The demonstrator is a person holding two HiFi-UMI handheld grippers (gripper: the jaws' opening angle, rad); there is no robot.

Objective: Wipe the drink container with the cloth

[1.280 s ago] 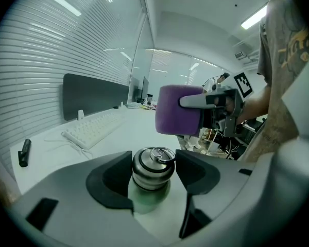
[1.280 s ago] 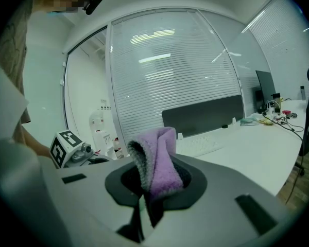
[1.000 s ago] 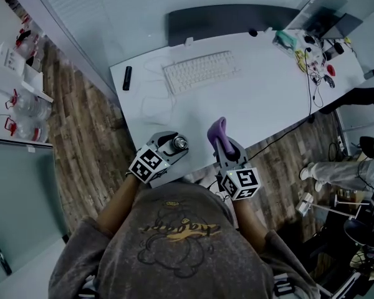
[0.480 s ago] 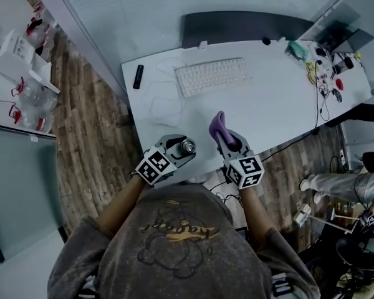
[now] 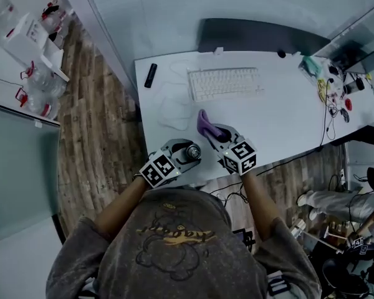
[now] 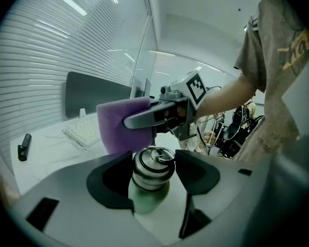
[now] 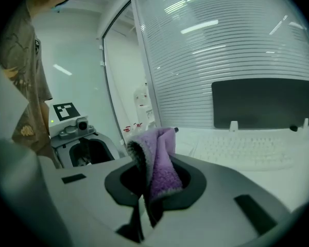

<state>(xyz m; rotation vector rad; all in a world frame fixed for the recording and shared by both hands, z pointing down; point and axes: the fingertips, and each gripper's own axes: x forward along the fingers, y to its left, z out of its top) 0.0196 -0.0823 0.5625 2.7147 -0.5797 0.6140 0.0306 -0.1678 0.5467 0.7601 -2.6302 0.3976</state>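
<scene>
While the left gripper (image 6: 153,175) holds the drink container (image 6: 151,164) by its sides, its jaws stand wide with the pads against the body. Container: metal screw lid with a ring handle on top, pale green body below. It sits upright at the near edge of the white desk (image 5: 280,117), in front of the person. Right gripper (image 7: 153,190) is clamped narrow on the purple cloth (image 7: 160,170), which sticks up out of the jaws in a fold. From the left gripper view the cloth hangs just behind and above the lid; contact cannot be confirmed. Head view: the two grippers are side by side, cloth toward the keyboard (image 5: 224,83). A dark monitor (image 5: 262,39) stands at the far edge.
</scene>
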